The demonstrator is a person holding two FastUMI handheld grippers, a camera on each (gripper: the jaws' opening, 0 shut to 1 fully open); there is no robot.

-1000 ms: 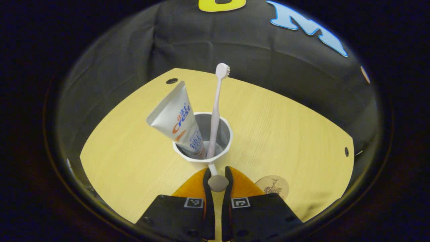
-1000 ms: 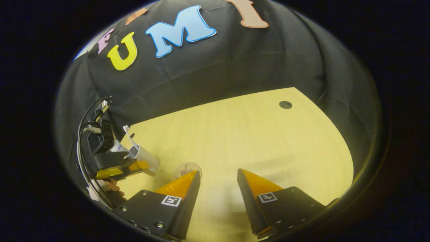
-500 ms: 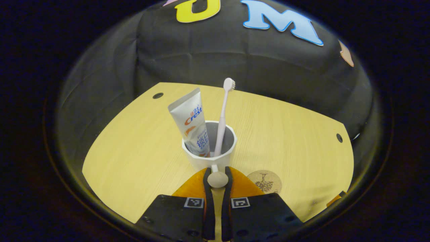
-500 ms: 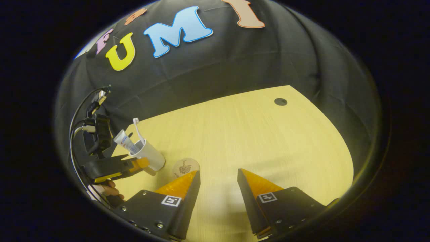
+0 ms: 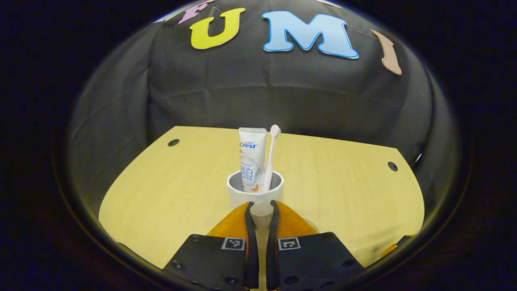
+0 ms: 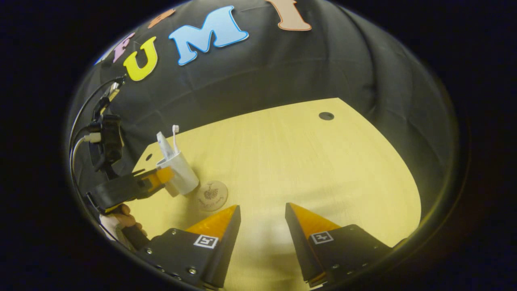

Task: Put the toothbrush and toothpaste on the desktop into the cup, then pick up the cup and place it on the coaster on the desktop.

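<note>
The left gripper point(image 5: 261, 210), jaws nearly closed on the handle knob of the cup point(image 6: 179, 173), has brought the cup from a forward tilt a second ago to upright. Toothpaste point(image 5: 251, 163) and toothbrush point(image 5: 270, 157) stand inside. The cup sits just beside the coaster point(image 6: 212, 195), not yet on it. The right gripper point(image 6: 261, 214) hangs wide open, empty, above the desktop point(image 6: 307, 161).
</note>
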